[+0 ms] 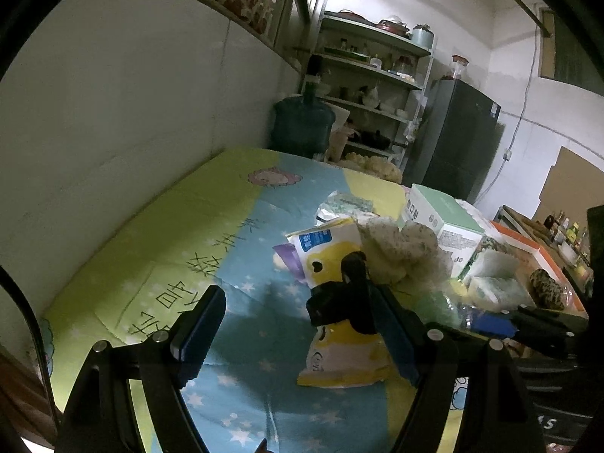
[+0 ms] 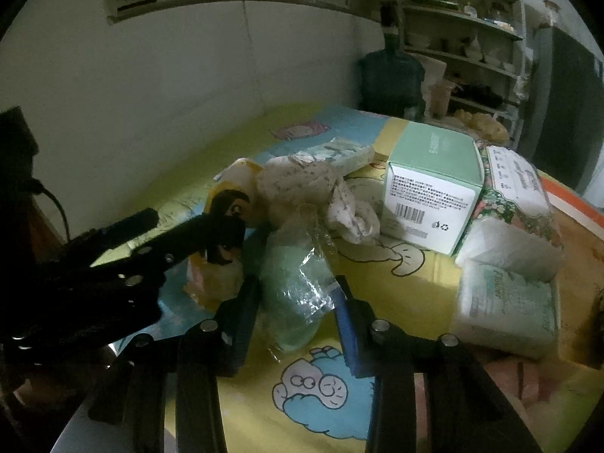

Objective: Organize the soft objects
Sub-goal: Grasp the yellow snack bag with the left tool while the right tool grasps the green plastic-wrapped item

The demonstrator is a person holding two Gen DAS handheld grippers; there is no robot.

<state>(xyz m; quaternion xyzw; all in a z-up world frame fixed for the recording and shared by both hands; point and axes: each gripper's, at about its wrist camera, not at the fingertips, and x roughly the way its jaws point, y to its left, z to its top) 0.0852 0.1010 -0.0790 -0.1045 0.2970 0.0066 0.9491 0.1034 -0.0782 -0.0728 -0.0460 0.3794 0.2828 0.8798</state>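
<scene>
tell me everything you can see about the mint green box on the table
The mint green box is a squarish carton, seemingly cardboard, shut and undented. Its top is plain mint with a line of small white print; one side is white with dense text, a barcode and recycling marks. It sits flat on the cartoon tablecloth, toward the far right of the clutter. A floral tissue pack presses against its right side, and a crumpled speckled cloth lies at its left, near or touching it. Neither gripper touches it.

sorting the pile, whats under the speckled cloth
The speckled cloth lies over the yellow duck-print bag and a clear plastic bag. Anything else beneath is hidden.
</scene>
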